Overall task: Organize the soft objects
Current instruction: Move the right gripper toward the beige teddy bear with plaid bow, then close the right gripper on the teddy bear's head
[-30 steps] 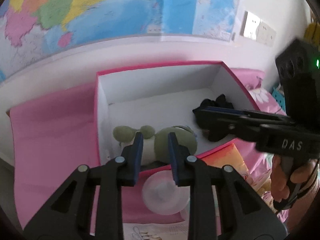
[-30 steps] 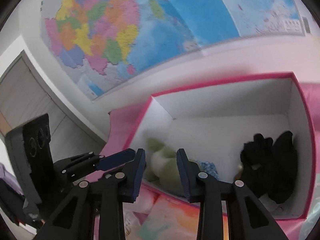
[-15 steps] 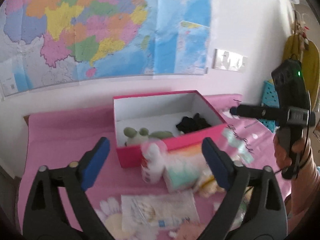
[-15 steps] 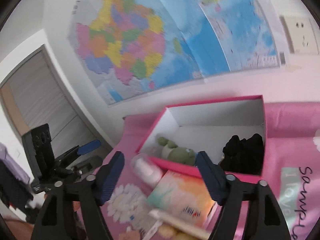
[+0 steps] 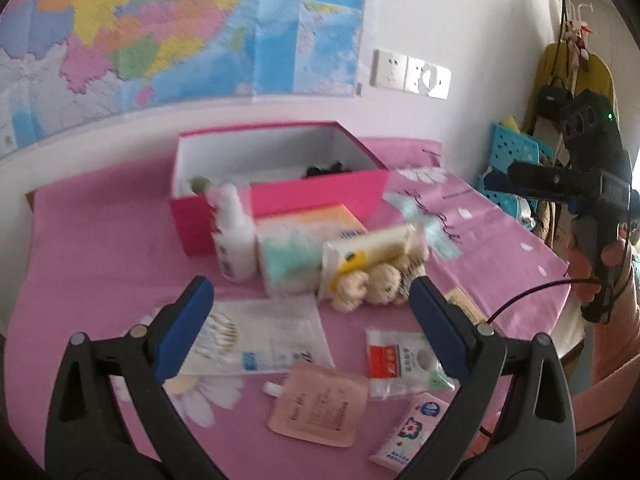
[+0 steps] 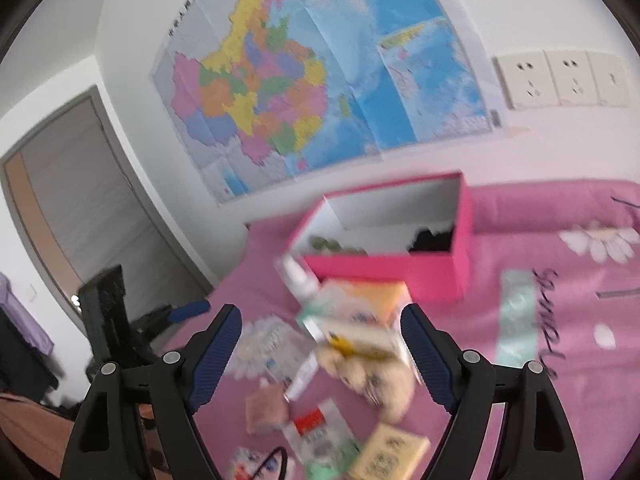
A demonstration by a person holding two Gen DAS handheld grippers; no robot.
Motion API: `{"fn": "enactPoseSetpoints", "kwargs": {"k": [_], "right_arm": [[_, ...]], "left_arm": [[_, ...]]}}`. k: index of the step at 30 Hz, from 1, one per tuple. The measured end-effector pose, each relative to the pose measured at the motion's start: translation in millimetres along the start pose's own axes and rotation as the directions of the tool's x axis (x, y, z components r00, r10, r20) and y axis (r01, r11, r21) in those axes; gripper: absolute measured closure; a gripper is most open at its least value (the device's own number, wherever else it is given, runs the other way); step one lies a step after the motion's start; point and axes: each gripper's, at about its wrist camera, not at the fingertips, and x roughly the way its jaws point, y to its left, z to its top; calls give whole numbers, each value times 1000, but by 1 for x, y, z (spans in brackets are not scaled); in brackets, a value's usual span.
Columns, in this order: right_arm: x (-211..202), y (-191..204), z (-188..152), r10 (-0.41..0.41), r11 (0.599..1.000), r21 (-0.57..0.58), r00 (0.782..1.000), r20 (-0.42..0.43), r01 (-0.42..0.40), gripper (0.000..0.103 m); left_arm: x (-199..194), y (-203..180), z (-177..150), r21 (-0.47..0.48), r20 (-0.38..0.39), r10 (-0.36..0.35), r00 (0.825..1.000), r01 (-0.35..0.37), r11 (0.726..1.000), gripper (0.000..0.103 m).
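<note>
A pink box (image 5: 320, 196) stands on the pink cloth with a green plush frog (image 5: 198, 184) and a black soft item (image 5: 328, 169) inside. In front of it lies a beige plush bear (image 5: 372, 284), partly under a white-and-yellow pack. My left gripper (image 5: 308, 292) hovers well back from the box, open and empty. In its own view my right gripper (image 6: 320, 316) hangs above the bear (image 6: 376, 376), its jaws opening with nothing between them. The box (image 6: 380, 270) lies beyond it. The right gripper (image 5: 560, 184) also shows at the right of the left wrist view, held by a hand.
A white bottle (image 5: 234, 236), a tissue pack (image 5: 292, 252), a cotton swab bag (image 5: 264, 336), a beige pouch (image 5: 320, 404) and several small packets lie in front of the box. A map and sockets (image 5: 412, 72) hang on the wall behind. The cloth's right edge (image 5: 560, 276) drops off.
Both grippers have drawn back from the box and gone from nearly shut to wide open. The frog and the black item stay inside the box.
</note>
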Motion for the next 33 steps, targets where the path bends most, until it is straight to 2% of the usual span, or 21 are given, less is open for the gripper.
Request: {"fn": "enactPoseSetpoints", "kwargs": {"k": [6,10,14,19,21,22,27,33], "right_arm": [[20,-16,-30,-84,996,18,992,-93,86,19],[48,-23,-49,-131,991,-8,977,-169,132,19],[73,-36,-63,-138,989,22,965,-223,147,20],[91,-48,-71,-135,987,51,960,-243,152,23],[96,-50,-71,-141,986,54,959,-246,158,31],[99,-51,-72,-139,986,56,958,-249,157,34],[105,-55,-73,-135,986,62,958,-253,155,62],[96,-55,-75,-129,988,59,966,-226,145,72]], "left_arm": [[37,-14,-10,2,-89,-42,995,43,999,4],[62,-23,-17,10,-146,-61,987,63,998,10],[84,-29,-21,19,-199,-66,978,71,997,22],[103,-30,-18,13,-232,-87,969,93,996,32],[109,-30,-16,9,-245,-92,965,97,995,38],[111,-31,-15,10,-249,-100,963,106,994,39],[120,-30,-12,2,-262,-117,958,122,993,40],[117,-32,-10,-5,-248,-150,957,153,988,41]]}}
